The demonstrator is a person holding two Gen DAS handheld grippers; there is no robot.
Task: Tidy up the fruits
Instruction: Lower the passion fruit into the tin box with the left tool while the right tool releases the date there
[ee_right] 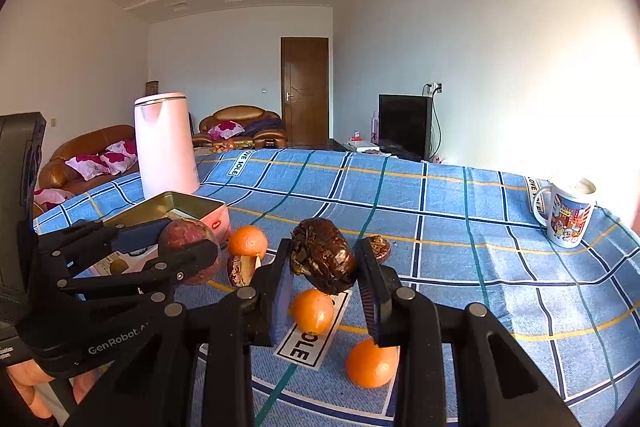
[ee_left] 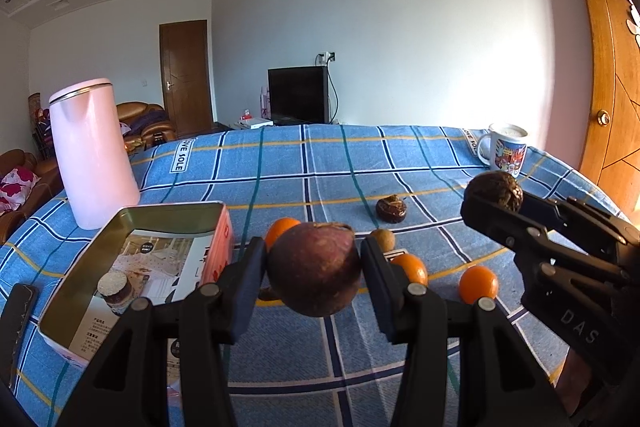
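Left gripper (ee_left: 314, 277) clamped on round purple fruit (ee_left: 314, 269). Right gripper (ee_right: 324, 267) clamped on dark wrinkly fruit (ee_right: 322, 255), oranges (ee_right: 372, 363) at six o'clock below.

place: home living room | signs: leather sofas (ee_right: 240, 125), television (ee_right: 404, 125), cloth-covered table (ee_right: 460, 227)

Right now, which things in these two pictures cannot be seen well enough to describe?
- Tin box: in the right wrist view, the left hand-held gripper and its purple fruit hide its inside.
- Item beside the oranges: in the left wrist view the purple fruit covers nearly all of it.
- Mug: sun glare washes out its contents in both views.
- Small round item in the tin: too unclear to identify.
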